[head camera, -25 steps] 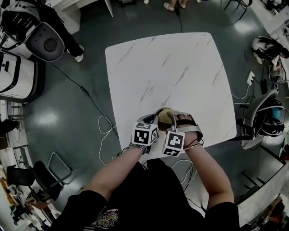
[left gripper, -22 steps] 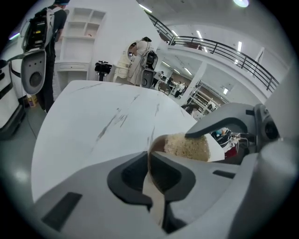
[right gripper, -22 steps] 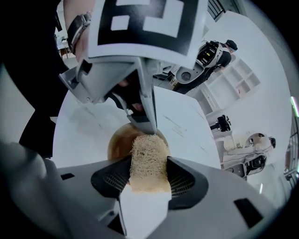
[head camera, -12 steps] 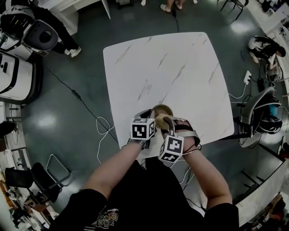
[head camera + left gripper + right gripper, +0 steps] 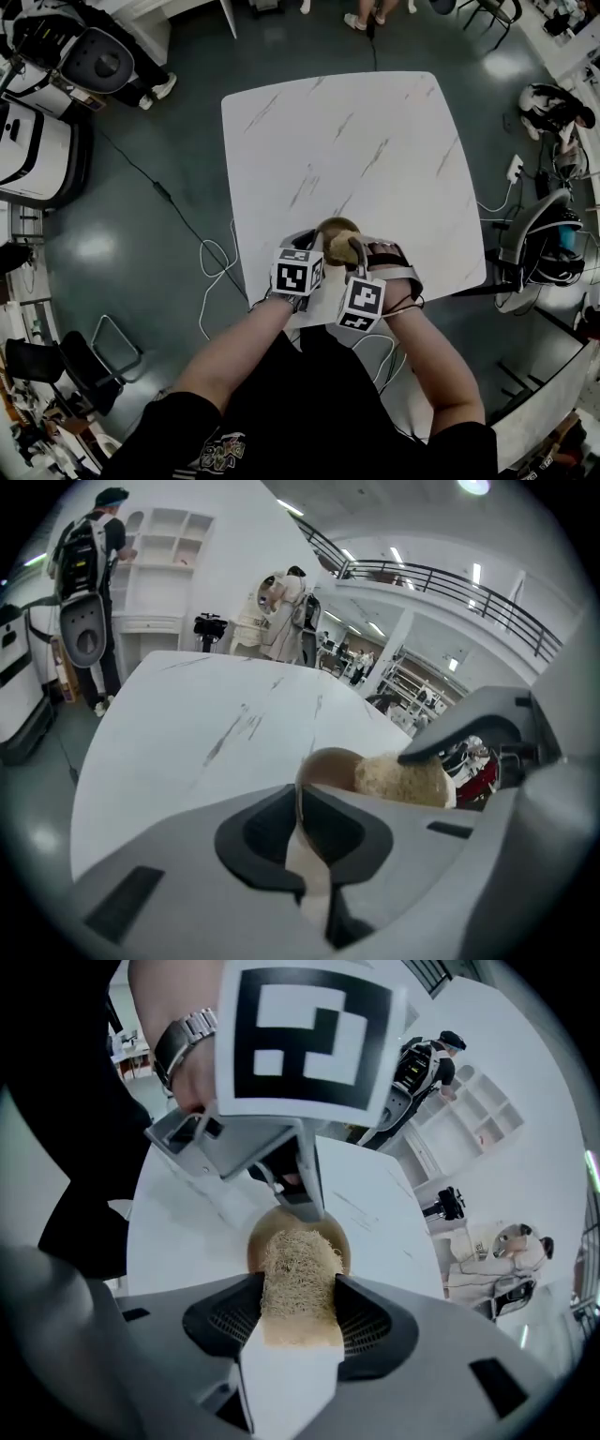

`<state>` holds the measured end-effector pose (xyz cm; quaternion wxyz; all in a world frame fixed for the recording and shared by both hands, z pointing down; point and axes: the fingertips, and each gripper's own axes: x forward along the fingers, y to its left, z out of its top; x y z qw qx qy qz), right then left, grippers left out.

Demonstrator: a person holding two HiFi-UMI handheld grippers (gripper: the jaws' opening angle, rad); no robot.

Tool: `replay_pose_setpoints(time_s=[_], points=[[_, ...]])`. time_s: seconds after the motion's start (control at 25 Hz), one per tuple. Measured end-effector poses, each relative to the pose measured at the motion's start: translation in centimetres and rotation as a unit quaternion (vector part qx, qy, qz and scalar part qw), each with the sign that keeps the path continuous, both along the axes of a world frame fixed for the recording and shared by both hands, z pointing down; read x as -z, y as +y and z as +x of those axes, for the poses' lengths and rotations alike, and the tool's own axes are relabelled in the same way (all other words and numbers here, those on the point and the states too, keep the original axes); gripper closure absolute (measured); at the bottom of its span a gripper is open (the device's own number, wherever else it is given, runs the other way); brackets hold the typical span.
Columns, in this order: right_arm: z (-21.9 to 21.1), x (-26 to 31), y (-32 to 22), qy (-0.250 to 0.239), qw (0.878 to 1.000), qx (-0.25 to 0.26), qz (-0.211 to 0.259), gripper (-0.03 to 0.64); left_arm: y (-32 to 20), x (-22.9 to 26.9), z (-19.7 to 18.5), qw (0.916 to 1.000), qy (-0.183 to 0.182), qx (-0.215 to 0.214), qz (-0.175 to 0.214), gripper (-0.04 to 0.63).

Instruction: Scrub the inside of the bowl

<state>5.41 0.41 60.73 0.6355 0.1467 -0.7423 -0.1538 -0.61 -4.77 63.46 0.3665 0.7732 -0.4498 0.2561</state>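
A small brown bowl (image 5: 336, 231) sits on the white marble table (image 5: 356, 141) near its front edge. My left gripper (image 5: 314, 247) is shut on the bowl's near-left rim; in the left gripper view the thin rim (image 5: 302, 810) runs between the pads of my left gripper (image 5: 302, 847). My right gripper (image 5: 353, 257) is shut on a tan fibrous scrub sponge (image 5: 298, 1274), whose far end lies inside the bowl (image 5: 272, 1229). In the left gripper view the sponge (image 5: 403, 780) fills the bowl's right side. The right gripper's (image 5: 298, 1324) pads press the sponge from both sides.
Cables (image 5: 211, 267) loop on the dark floor left of the table. A chair (image 5: 548, 239) stands at the right, machines (image 5: 56, 75) at the far left. People (image 5: 281, 602) stand beyond the table's far edge.
The right gripper and sponge have drawn slightly towards me inside the bowl, so more of the far rim shows. The left gripper keeps its hold on the rim.
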Motion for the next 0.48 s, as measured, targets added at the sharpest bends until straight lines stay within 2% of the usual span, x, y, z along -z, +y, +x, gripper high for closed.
replay_pose_setpoints(time_s=[0.2,0.32,0.48], points=[[0.1,-0.4,-2.7,0.032,0.999,0.029,0.019,0.37,0.4,0.0,0.0,0.9988,-0.018,-0.043,0.014,0.569],[-1.2,-0.5,-2.8,0.066,0.992,0.096,0.038,0.37,0.5,0.0,-0.2,0.9981,-0.027,-0.051,0.02,0.566],[-2.3,-2.0,-1.4,0.116,0.974,0.187,0.049,0.37,0.4,0.2,0.3,0.9965,-0.036,-0.067,0.033,0.568]])
